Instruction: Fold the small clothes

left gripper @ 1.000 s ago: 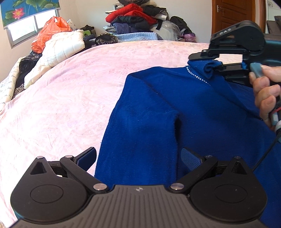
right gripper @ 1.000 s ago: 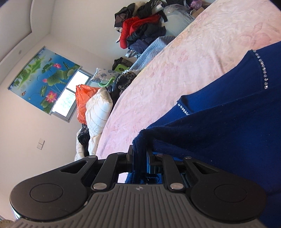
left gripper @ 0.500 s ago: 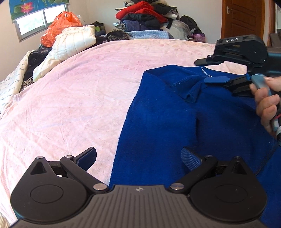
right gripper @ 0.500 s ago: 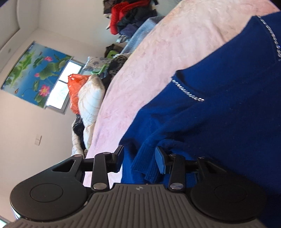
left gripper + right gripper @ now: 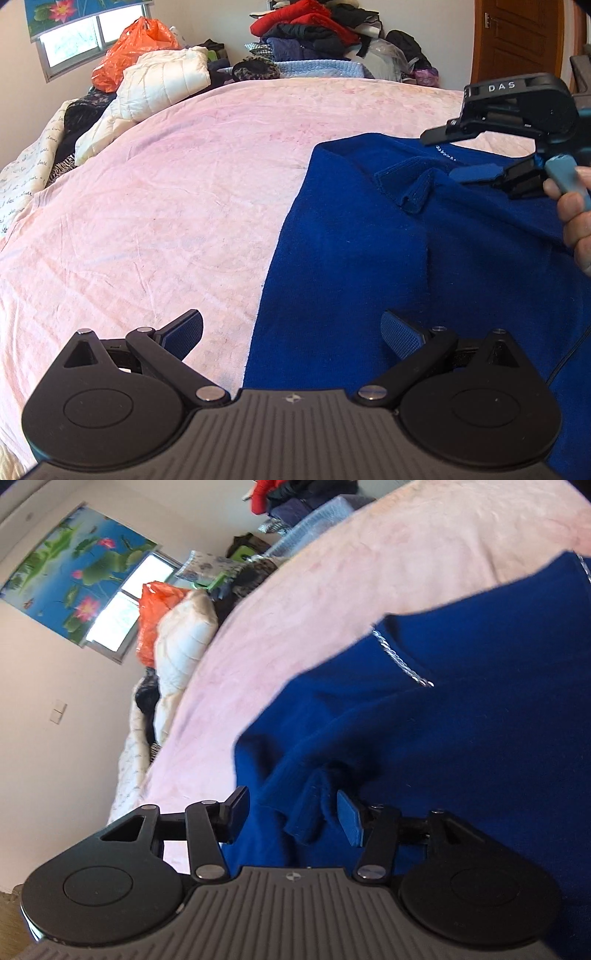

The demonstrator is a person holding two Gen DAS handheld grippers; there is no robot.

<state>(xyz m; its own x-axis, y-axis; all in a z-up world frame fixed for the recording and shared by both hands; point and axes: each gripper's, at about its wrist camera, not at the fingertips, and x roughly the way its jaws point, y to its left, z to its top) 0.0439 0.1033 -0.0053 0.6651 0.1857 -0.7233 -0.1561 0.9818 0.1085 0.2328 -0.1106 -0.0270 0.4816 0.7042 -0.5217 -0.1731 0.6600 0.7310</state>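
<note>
A dark blue sweater [image 5: 369, 236] with a sparkly neckline trim [image 5: 402, 664] lies on the pink bedspread [image 5: 166, 206]. Its sleeve is folded across the body, and the cuff [image 5: 410, 184] lies loose on top. My left gripper [image 5: 291, 332] is open and empty, hovering over the sweater's left edge. My right gripper [image 5: 291, 812] is open, with the released cuff [image 5: 310, 816] lying between its jaws. It also shows in the left wrist view [image 5: 480, 158], held sideways just right of the cuff.
A white quilted jacket [image 5: 155, 85] and an orange bag [image 5: 136, 51] lie at the bed's far left. A heap of clothes [image 5: 310, 33] is piled at the far end. A wooden door [image 5: 517, 40] stands at the back right.
My right gripper opened and let go of the sleeve cuff, which dropped onto the sweater's body. My left gripper shifted left, staying open.
</note>
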